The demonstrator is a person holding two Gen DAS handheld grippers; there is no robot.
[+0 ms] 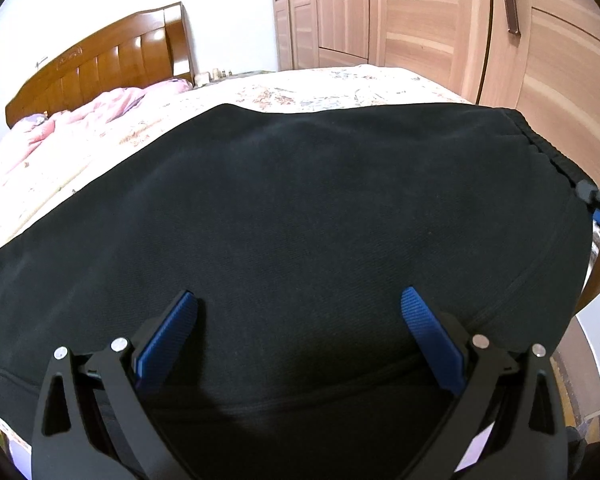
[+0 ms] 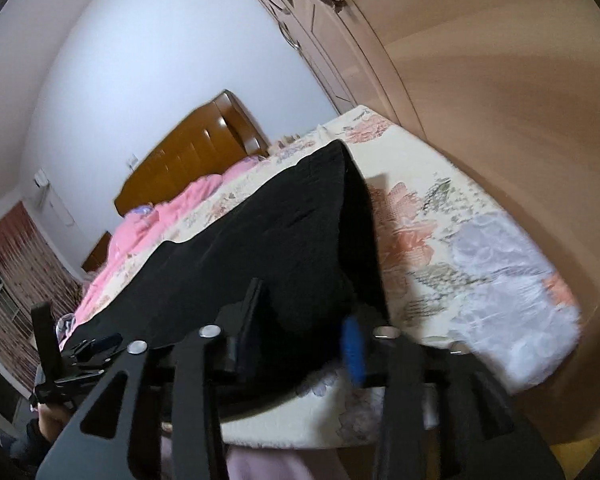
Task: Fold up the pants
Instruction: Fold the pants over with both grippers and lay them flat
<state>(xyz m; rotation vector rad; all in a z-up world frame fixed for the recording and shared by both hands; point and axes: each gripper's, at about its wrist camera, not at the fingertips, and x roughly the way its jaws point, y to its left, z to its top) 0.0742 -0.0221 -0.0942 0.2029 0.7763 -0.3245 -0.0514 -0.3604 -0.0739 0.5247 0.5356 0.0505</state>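
On the floral bedsheet (image 1: 112,136) the black pants (image 1: 300,208) lie spread wide, filling most of what I see through my left wrist camera. Their gathered elastic waistband (image 1: 540,148) runs down the right edge of that view, near the bed's edge.

My left gripper (image 1: 298,300) hangs just over the dark fabric with its two blue-padded fingers (image 1: 428,332) spread wide apart. Nothing sits between them; I see only the cloth below, with a seam curving across it.

My right gripper (image 2: 300,320) is at the waistband end, and in the left view only its tip shows at the far right edge, against the waistband corner. In its own blurred view, black fabric rises between the fingers and a flap of the pants (image 2: 300,224) stands up from the bed in a peak. One blue pad (image 2: 352,344) shows to the right of the cloth and the dark finger (image 2: 252,300) to its left. The fingers are well apart, and through the blur I cannot tell whether they actually pinch the fabric.

Beyond the pants, a pink quilt (image 1: 100,108) is bunched up against the brown wooden headboard (image 1: 112,56), and a pale wood wardrobe (image 1: 420,12) stands along the far side of the bed.
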